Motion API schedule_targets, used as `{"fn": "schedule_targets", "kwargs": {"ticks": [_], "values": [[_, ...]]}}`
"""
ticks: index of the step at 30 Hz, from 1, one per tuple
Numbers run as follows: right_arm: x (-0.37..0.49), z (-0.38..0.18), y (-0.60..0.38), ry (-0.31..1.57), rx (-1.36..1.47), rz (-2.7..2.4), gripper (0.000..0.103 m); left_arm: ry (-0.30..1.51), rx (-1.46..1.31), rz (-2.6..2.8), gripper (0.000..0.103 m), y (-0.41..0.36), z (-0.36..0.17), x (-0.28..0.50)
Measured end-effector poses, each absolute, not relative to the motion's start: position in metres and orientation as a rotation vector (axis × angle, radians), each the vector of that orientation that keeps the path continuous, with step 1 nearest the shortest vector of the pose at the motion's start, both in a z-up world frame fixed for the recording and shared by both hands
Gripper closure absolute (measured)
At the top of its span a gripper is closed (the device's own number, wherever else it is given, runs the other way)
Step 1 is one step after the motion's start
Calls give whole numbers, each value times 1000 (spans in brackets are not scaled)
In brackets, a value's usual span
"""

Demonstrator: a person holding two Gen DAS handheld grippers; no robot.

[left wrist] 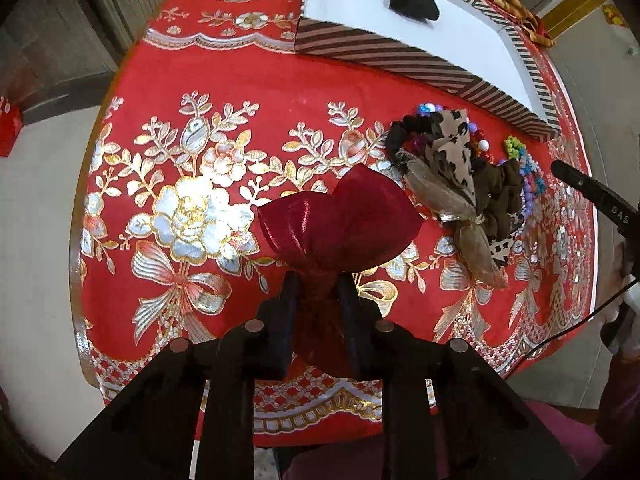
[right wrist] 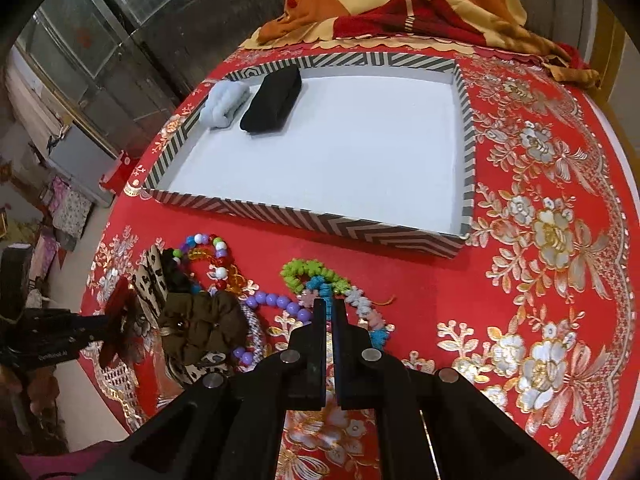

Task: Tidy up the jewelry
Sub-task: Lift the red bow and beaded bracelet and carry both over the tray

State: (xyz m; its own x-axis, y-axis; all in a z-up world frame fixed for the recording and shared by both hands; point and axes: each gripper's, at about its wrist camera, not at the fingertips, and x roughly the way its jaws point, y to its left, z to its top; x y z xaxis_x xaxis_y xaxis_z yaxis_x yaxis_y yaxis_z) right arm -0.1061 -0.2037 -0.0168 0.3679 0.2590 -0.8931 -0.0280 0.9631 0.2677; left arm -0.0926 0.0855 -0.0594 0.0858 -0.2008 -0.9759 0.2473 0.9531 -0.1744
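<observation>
My left gripper [left wrist: 318, 280] is shut on the gathered neck of a dark red organza pouch [left wrist: 340, 216], whose body fans out beyond the fingertips over the red floral tablecloth. My right gripper [right wrist: 330, 304] points down with its jaws shut on the teal stretch of a flower-bead strand [right wrist: 308, 274] that has green, teal, white and pink sections. To its left lies a heap of jewelry: a purple bead bracelet [right wrist: 276, 302], a multicolour bead bracelet [right wrist: 208, 248], a brown scrunchie [right wrist: 200, 320] and a leopard-print piece [left wrist: 452, 148].
A shallow striped box [right wrist: 312, 216] with a white floor stands behind the heap; a black roll [right wrist: 272, 100] and a pale blue roll [right wrist: 224, 104] lie in its far left corner. A gold organza pouch [left wrist: 476, 240] rests in the heap. Folded blankets [right wrist: 400, 0] lie beyond the box.
</observation>
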Motion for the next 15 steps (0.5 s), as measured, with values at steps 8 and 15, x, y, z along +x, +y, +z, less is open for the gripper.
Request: {"fn": "schedule_targets", "kwargs": {"ticks": [8, 15], "values": [[-102, -32, -212, 1223, 157, 111, 100, 1453, 31, -344, 84, 89, -53, -94], [-97, -36, -204, 1243, 103, 136, 95, 1454, 0, -336, 84, 87, -50, -93]]}}
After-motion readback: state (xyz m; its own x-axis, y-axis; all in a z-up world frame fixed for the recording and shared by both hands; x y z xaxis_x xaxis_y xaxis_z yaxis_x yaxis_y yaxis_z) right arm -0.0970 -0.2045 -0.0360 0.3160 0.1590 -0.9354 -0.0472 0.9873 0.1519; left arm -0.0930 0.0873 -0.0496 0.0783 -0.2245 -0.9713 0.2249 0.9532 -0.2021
